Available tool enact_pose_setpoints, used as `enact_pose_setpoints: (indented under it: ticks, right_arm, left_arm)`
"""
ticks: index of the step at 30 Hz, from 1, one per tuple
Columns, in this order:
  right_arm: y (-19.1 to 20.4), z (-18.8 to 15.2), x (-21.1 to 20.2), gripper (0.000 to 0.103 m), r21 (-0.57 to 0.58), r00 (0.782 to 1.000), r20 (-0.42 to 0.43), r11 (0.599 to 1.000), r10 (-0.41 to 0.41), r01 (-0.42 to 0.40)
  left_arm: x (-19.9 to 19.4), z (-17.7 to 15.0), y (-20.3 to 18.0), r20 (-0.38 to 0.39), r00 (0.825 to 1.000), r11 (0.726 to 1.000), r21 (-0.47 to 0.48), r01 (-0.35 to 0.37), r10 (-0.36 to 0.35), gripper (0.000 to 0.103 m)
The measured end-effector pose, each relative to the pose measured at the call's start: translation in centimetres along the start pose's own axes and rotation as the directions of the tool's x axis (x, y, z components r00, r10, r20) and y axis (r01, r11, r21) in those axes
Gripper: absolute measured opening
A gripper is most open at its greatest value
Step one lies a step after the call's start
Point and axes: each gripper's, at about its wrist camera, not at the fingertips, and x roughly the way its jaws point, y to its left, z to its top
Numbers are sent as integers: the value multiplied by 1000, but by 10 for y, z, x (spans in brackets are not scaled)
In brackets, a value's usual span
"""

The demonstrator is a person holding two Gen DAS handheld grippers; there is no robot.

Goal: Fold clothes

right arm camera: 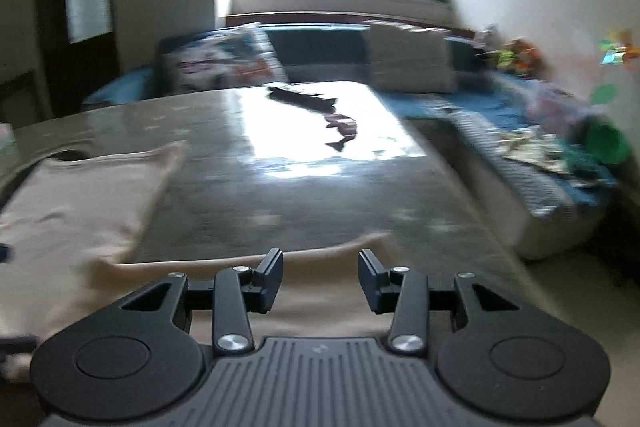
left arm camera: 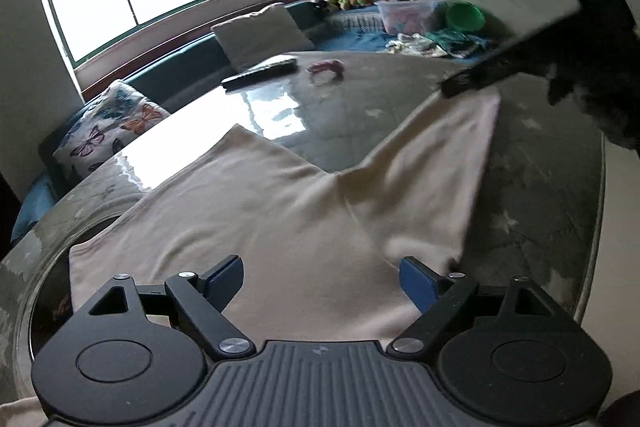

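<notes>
Fingers of the left gripper (left arm camera: pixel 322 279) and right gripper (right arm camera: pixel 320 277) spread wide, holding nothing, above the beige shirt (left arm camera: pixel 256 211).

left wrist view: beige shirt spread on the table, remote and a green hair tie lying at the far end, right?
Not quite: the hair tie is pink, not green, as the left wrist view shows. The beige shirt is spread on the table, and the remote lies at the far end.

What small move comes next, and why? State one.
Probably lower the right claw and shut it on the outstretched sleeve of the beige cloth T-shirt, to fold it inward. Both claws are open; the sleeve lies flat on the glossy grey table under the right claw, and the left claw hovers over the shirt's body.
</notes>
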Motion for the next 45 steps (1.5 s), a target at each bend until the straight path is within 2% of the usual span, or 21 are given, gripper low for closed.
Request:
enact_pose_setpoints:
  ticks: [5,10,14,20,23,26,28,29,30,31,38,41,45]
  right_arm:
    - [28,1,21,40,-51,996,-31,995,84,-86]
    - [28,-1,38,42,-48,997,-46,996,67,-69]
    - [9,-2,23,43,-9,1000,-23,1000,14,-15]
    - [-39,-15,-2,46,105,990,-19,984,-140,141]
    - [-61,-24,-3,46,204,989,-52,968,-137,145]
    - [-64,-31,1,41,245,993,-54,962,-107,117]
    - [-61,-31,5,33,238,993,-50,965,-103,112]
    - [-60,-31,6,25,235,993,-46,965,-107,115]
    - [-60,-31,8,12,233,993,-43,965,-111,118]
    - [-59,-30,10,8,230,993,-39,966,-115,121]
    - [-74,-25,-7,6,313,996,19,946,-88,78]
    - [-74,-26,-7,6,314,996,7,946,-85,78]
    - [-72,-12,-24,6,333,998,55,943,-43,22]
  left_arm:
    - [1,-1,-2,0,1000,1000,0,7,-7,87]
    - [1,-1,1,0,1000,1000,-2,9,-9,87]
    - [-3,4,8,12,1000,1000,-26,4,-4,88]
    - [-7,12,23,28,999,998,-66,-23,25,90]
    - [-2,14,26,15,999,996,-78,-37,39,90]
    - [1,14,28,-1,999,995,-82,-51,51,90]
    - [4,14,29,-12,998,995,-83,-61,60,90]
    - [5,14,29,-17,998,994,-84,-65,64,90]
    - [6,14,29,-22,997,994,-85,-70,68,90]
    - [6,14,29,-26,997,994,-84,-71,69,90]
    - [8,13,18,-26,999,998,-60,-37,36,92]
    - [13,11,11,-33,999,999,-38,-24,22,93]
    - [15,9,10,-31,999,999,-38,-17,16,93]
